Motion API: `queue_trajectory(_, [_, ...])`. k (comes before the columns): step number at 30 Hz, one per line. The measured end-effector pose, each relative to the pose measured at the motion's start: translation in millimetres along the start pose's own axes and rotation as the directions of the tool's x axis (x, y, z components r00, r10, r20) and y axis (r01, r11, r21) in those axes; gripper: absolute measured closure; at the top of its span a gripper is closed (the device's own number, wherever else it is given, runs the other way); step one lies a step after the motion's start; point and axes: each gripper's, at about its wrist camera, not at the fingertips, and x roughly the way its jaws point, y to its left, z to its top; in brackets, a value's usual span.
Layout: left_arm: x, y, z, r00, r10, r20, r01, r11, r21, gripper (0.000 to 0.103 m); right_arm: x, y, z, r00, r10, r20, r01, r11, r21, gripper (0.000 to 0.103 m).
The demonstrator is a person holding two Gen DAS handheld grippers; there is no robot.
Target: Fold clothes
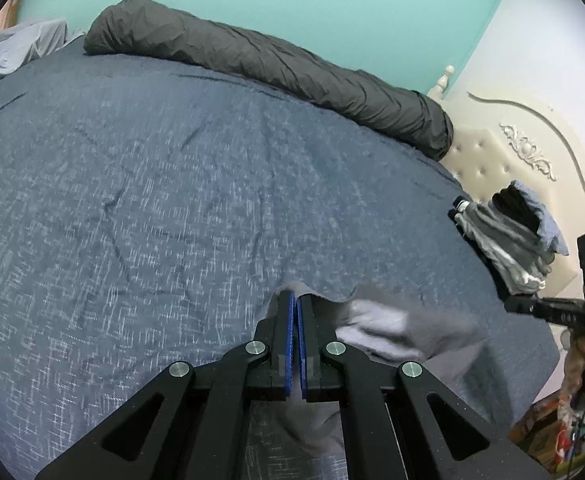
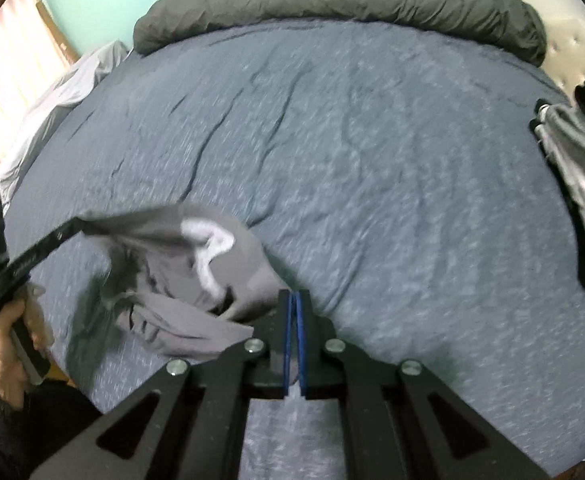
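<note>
A: Going from the left of the blue-grey woven bedspread (image 2: 372,160), what does the left gripper (image 2: 78,224) hold?

B: Its fingers are clenched on an edge of the grey cotton garment with a white neck trim (image 2: 196,272). In the left wrist view the blue pads of the left gripper (image 1: 295,300) press together with grey cloth caught between them at the tips, and the rest of the garment spreads to the right of those fingers and droops beneath them.

A: And relative to the bedspread?

B: The garment hangs above its near edge, blurred, stretched between the two tools.

A: The right gripper (image 2: 295,296)?

B: Its jaws are shut too. The garment lies just left of its fingers, and its lower fold runs up against the left one; whether cloth sits between the pads cannot be told.

A: Further right?

B: A pile of folded dark and grey clothes (image 1: 508,236) rests at the bedspread's right edge, well apart from the garment. A rolled charcoal quilt (image 2: 332,4) lies along the bedspread's far side.
</note>
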Motion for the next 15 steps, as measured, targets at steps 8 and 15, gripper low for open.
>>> queue_trajectory(8, [-5.0, -3.1, 7.9, 1.000, 0.002, 0.020, -0.002, 1.000, -0.003, 0.101, -6.5, -10.3, 19.2, 0.998, 0.062, -0.020, -0.061, 0.997, 0.040, 0.102])
queue_trajectory(15, [7.8, 3.8, -4.1, 1.000, 0.013, -0.006, -0.013, 1.000, -0.004, 0.101, 52.1, -20.0, -18.6, 0.979, 0.146, -0.144, -0.121, 0.978, 0.170, 0.072])
